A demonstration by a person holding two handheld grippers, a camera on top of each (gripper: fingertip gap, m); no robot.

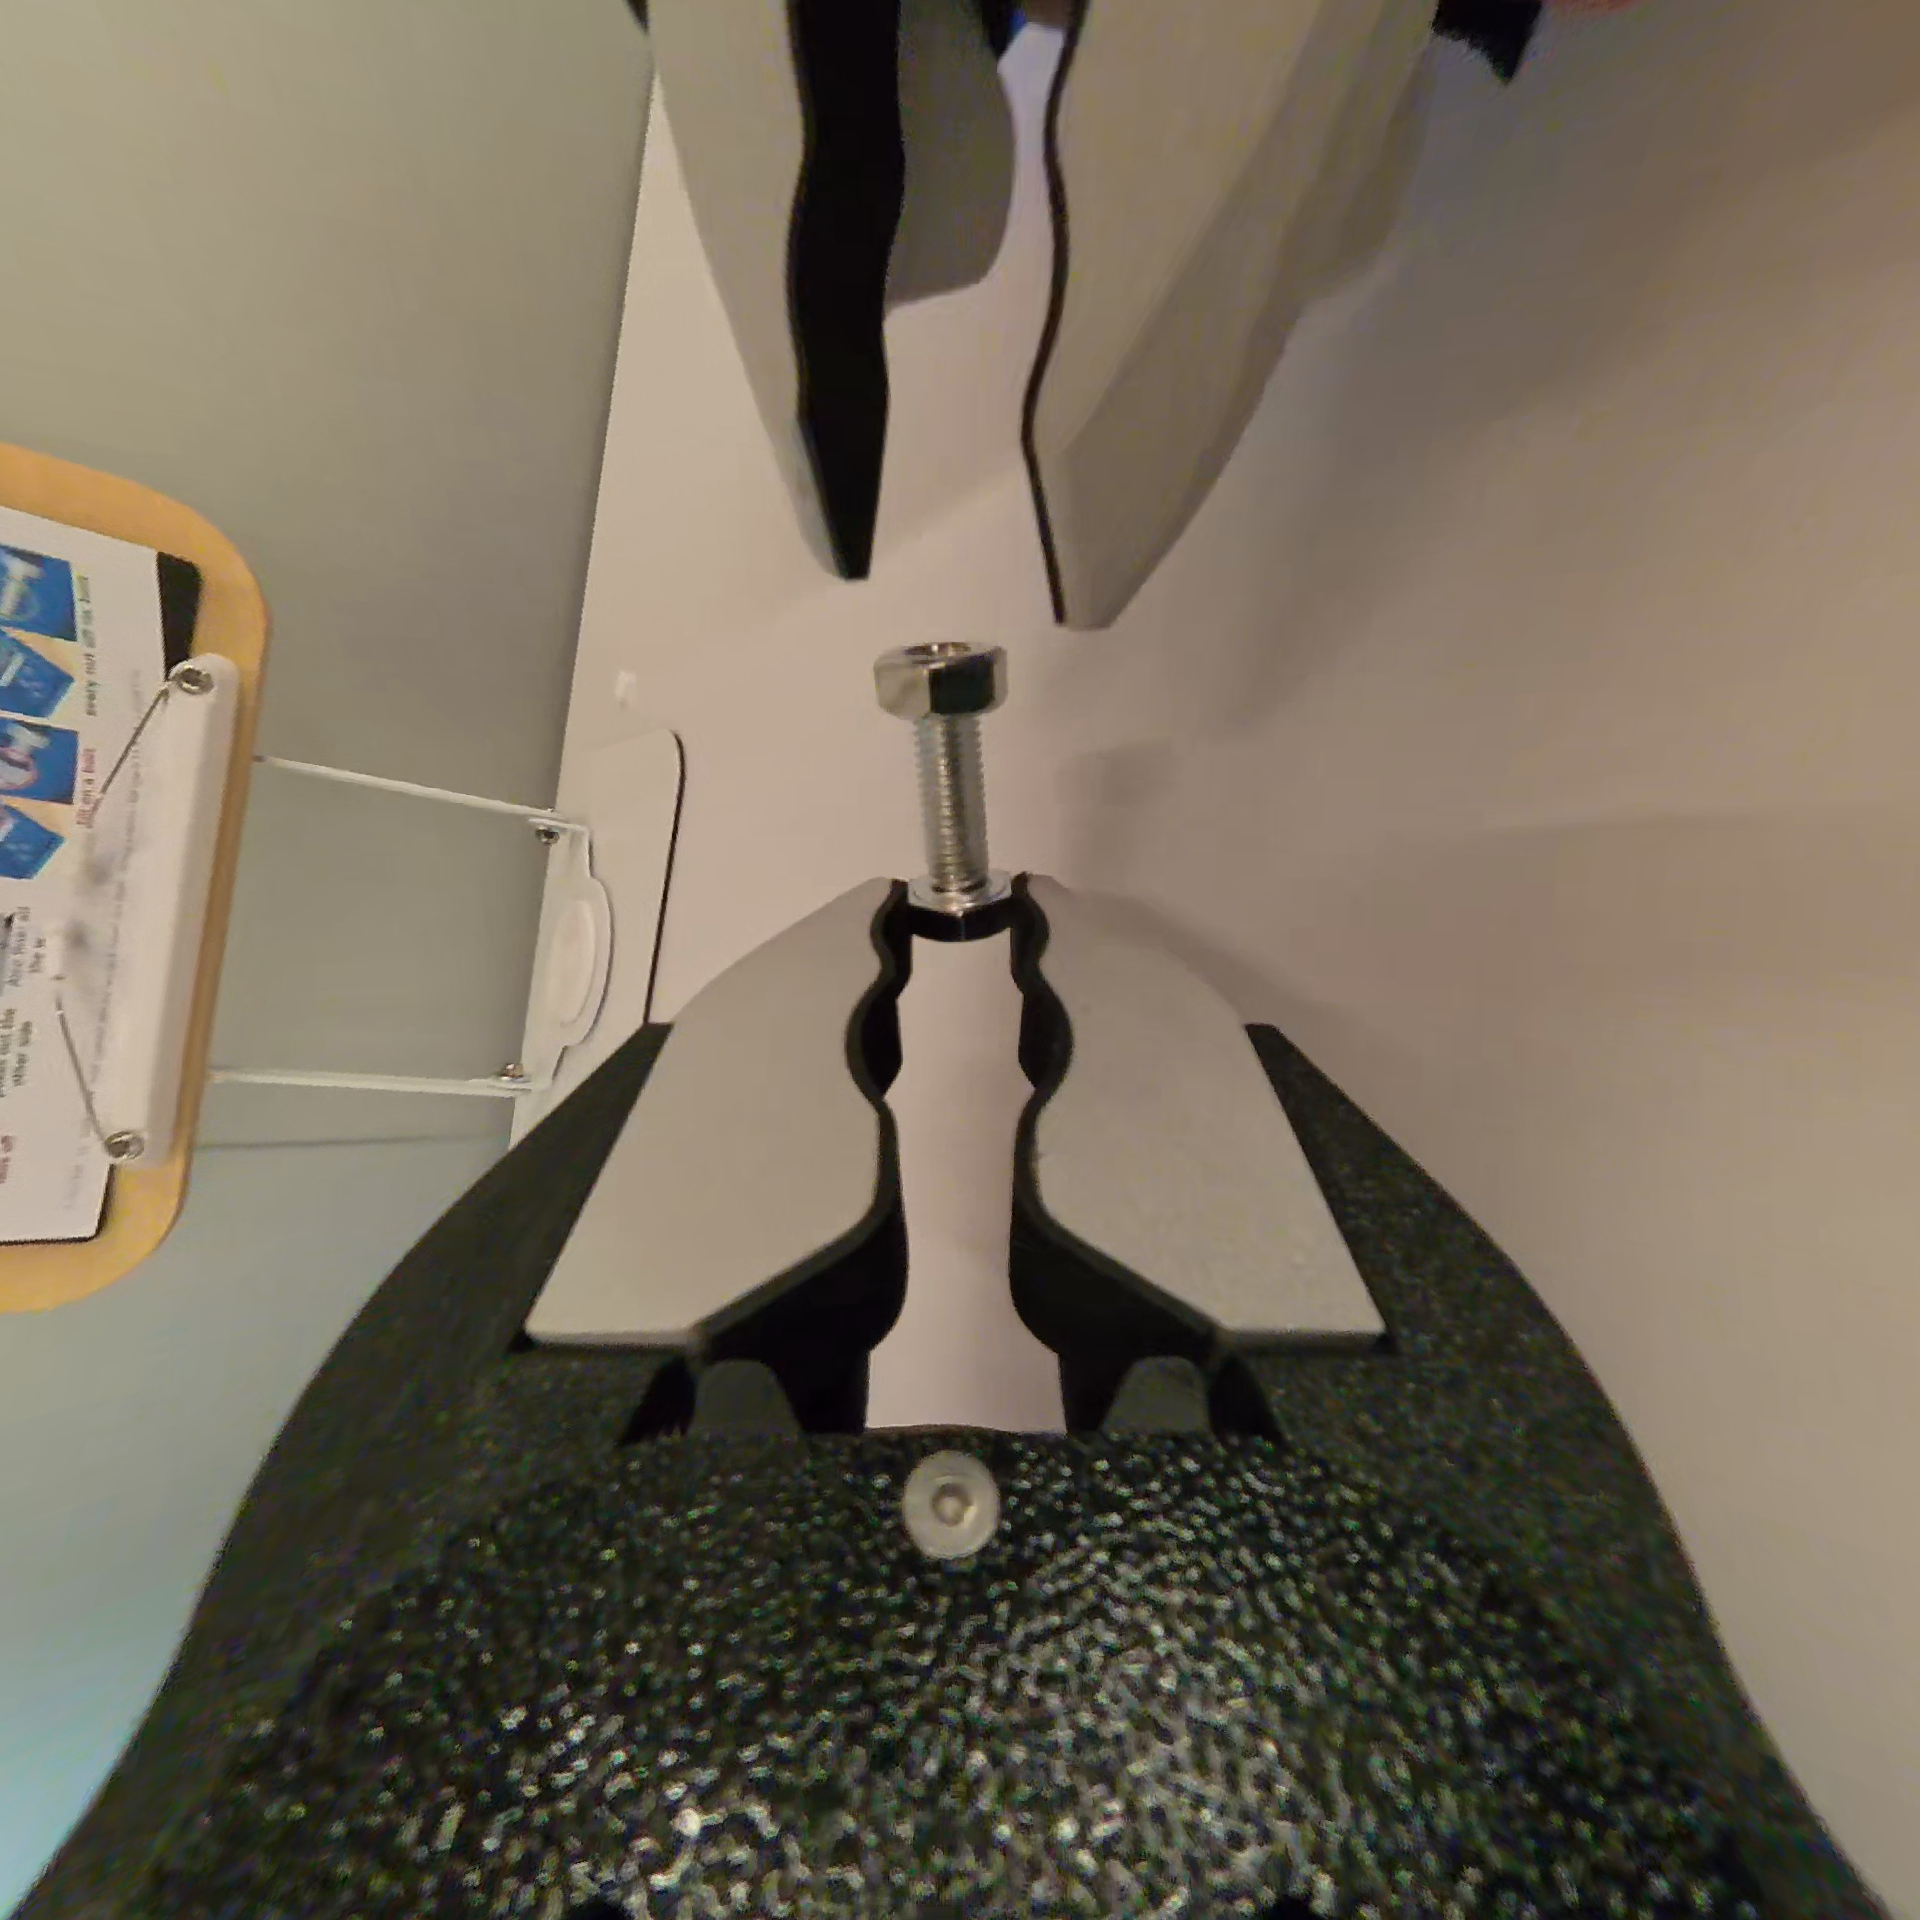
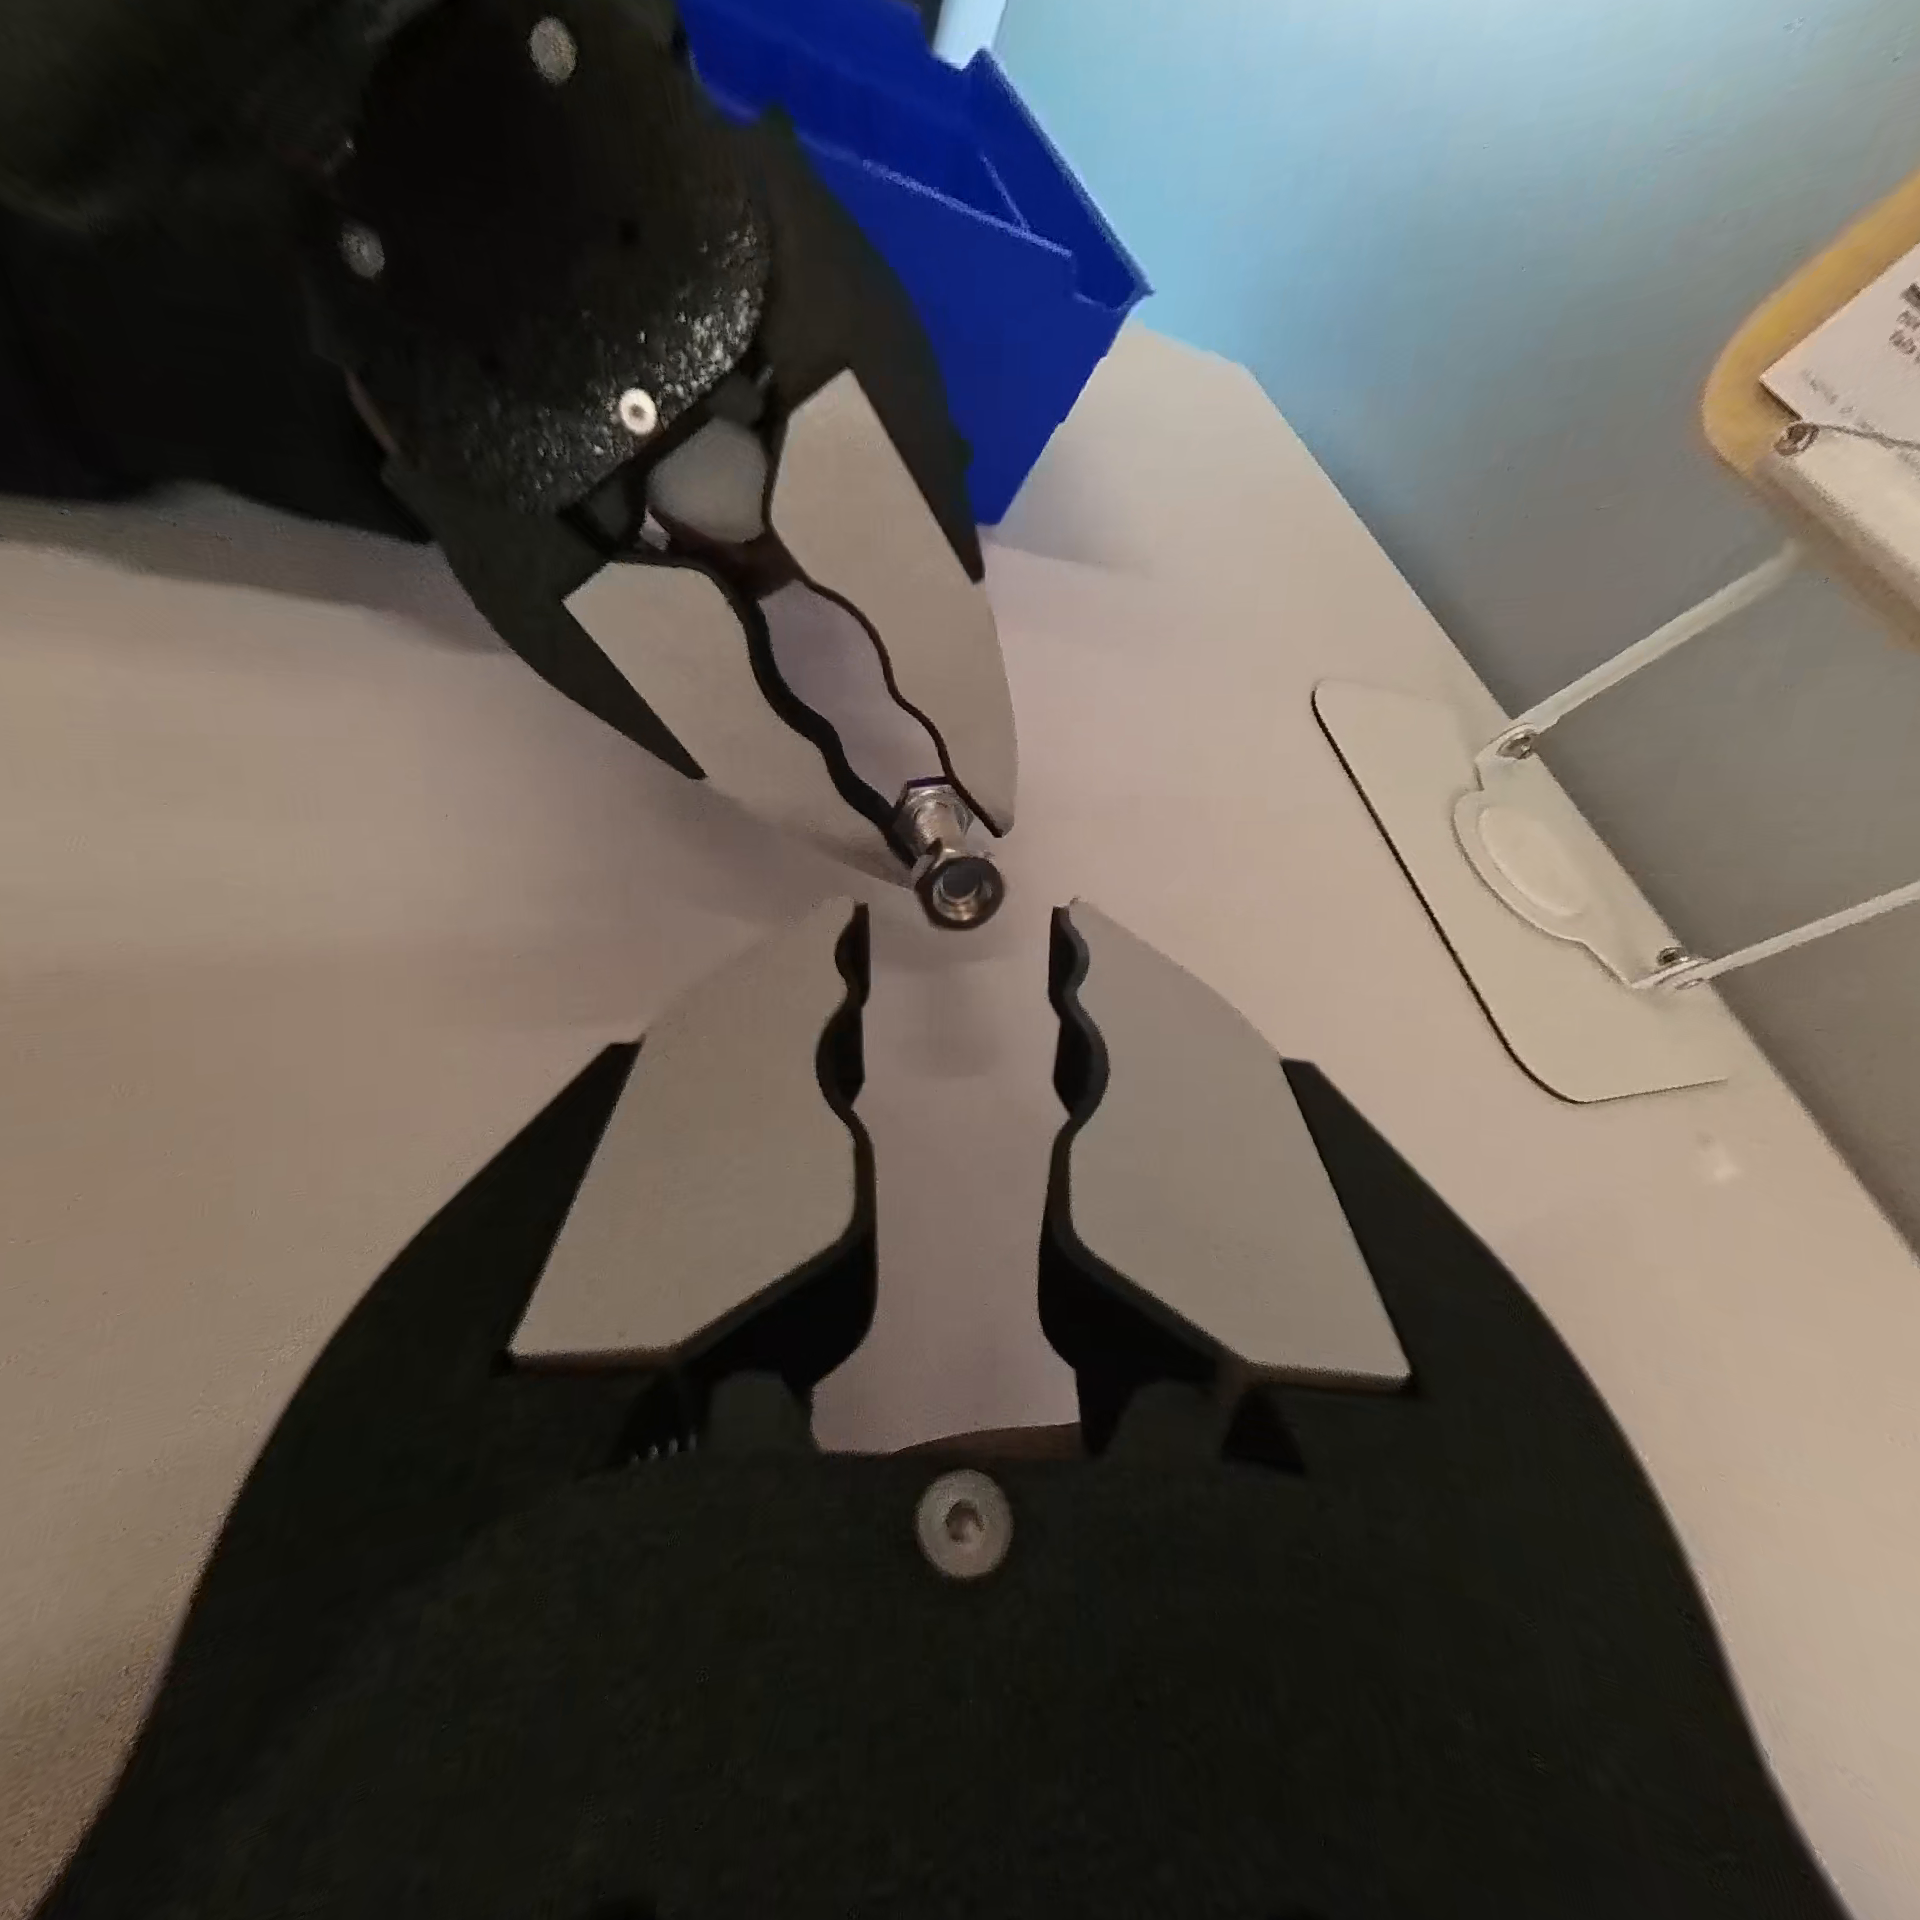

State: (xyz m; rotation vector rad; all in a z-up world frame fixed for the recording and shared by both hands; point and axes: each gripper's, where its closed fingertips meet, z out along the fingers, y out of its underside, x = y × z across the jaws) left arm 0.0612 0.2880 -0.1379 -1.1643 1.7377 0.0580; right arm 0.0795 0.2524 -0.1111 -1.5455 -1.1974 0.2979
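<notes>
My left gripper (image 1: pixel 956 906) is shut on the head of a silver bolt (image 1: pixel 948 800). The threaded shaft points away from it, above the white table (image 1: pixel 1455 935). A silver hex nut (image 1: pixel 940 681) sits on the far end of the thread. My right gripper (image 2: pixel 958 920) is open and faces the bolt's end. The nut (image 2: pixel 964 885) lies just ahead of its fingertips, and neither pad touches it. The left wrist view shows the right gripper (image 1: pixel 961 597) a short gap beyond the nut. The right wrist view shows the left gripper (image 2: pixel 935 821) pinching the bolt (image 2: pixel 920 826).
A blue plastic bin (image 2: pixel 935 260) stands behind the left gripper at the table's back edge. A wooden clipboard with a printed sheet (image 1: pixel 156 883) hangs on a white wire stand whose base plate (image 1: pixel 623 883) lies on the table edge. There is about 5 centimeters between the tips of the two grippers.
</notes>
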